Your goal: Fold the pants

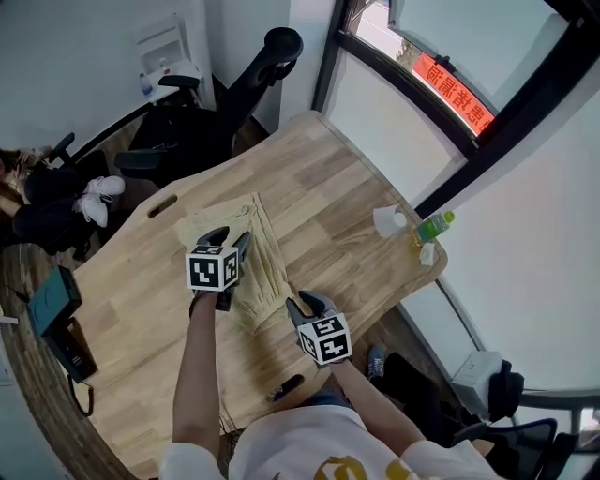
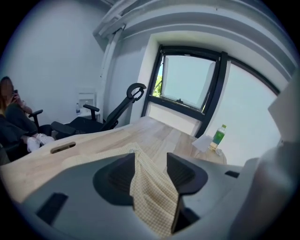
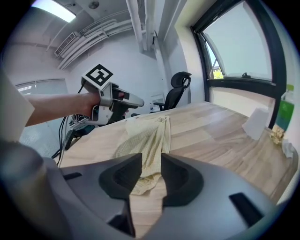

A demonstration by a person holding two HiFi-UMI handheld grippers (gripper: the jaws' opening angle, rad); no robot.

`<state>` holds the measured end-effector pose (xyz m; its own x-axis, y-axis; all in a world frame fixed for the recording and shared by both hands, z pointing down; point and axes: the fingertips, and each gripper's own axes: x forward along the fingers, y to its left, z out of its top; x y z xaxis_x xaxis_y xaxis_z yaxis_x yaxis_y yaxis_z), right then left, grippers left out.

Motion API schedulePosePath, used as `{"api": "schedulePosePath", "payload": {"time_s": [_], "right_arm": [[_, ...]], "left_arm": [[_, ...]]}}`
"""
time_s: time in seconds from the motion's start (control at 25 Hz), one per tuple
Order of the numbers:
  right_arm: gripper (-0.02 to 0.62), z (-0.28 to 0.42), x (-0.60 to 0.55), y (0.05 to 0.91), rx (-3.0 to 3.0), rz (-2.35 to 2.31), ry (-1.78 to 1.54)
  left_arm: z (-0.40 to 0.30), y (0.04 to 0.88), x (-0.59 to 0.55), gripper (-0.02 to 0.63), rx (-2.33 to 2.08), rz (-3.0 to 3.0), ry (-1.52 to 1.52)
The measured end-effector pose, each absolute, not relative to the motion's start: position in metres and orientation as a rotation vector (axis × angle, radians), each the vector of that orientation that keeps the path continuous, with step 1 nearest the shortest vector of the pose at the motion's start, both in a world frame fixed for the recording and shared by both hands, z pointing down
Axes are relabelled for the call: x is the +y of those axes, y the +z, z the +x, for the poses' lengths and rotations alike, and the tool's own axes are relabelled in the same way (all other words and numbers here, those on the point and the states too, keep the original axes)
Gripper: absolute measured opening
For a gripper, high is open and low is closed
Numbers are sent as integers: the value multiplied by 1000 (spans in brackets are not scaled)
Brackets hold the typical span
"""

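Pants (image 1: 264,267) folded lengthwise, tabletop (image 1: 319,187) centre, edge slack between spread left gripper (image 1: 232,239) fingers; right gripper (image 1: 305,302) spread, empty. Next: regrasp, fold crosswise.

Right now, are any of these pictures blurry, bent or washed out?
Head view: sharp, table edges bowed. Left gripper view: fisheye, dark corners, window washed out, pants soft up close. Right gripper view: fisheye, ceiling lamp glaring.

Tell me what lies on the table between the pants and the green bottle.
In the head view: bare tabletop beyond the pants, then a white paper-like item just short of the green bottle.
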<state>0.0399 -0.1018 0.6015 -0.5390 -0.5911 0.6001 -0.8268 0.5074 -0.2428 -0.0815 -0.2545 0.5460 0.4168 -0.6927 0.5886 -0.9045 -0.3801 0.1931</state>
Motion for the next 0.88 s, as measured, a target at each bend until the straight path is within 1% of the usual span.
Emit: {"api": "schedulePosePath", "payload": {"time_s": [0.16, 0.2, 0.24, 0.28, 0.32, 0.36, 0.44, 0.52, 0.64, 0.84, 0.88], "right_arm": [[112, 36, -88, 590, -2331, 1143, 639], [112, 35, -86, 587, -2339, 1143, 619], [112, 33, -84, 583, -2351, 1147, 603], [112, 33, -82, 580, -2366, 1153, 587], [110, 32, -81, 576, -2382, 1159, 573], [109, 32, -80, 573, -2395, 1162, 561], [103, 30, -78, 568, -2412, 1165, 546], [89, 29, -76, 562, -2429, 1177, 532], [64, 32, -74, 554, -2465, 1191, 526], [60, 30, -63, 561, -2462, 1117, 505], [51, 28, -61, 563, -2460, 1094, 496]], "left_arm": [[-88, 537, -226, 215, -1364, 2170, 516], [-89, 535, -219, 201, -1374, 2169, 498], [-90, 532, -210, 164, -1386, 2167, 475], [-90, 530, -201, 109, -1398, 2166, 450], [-89, 529, -192, 69, -1407, 2166, 428], [-88, 528, -182, 44, -1416, 2168, 413], [-90, 526, -163, 20, -1441, 2175, 397], [-96, 524, -145, 8, -1469, 2168, 363], [-105, 523, -126, 6, -1505, 2136, 308], [-109, 534, -100, 6, -1483, 2144, 344], [-108, 536, -97, 6, -1468, 2148, 353]]}}
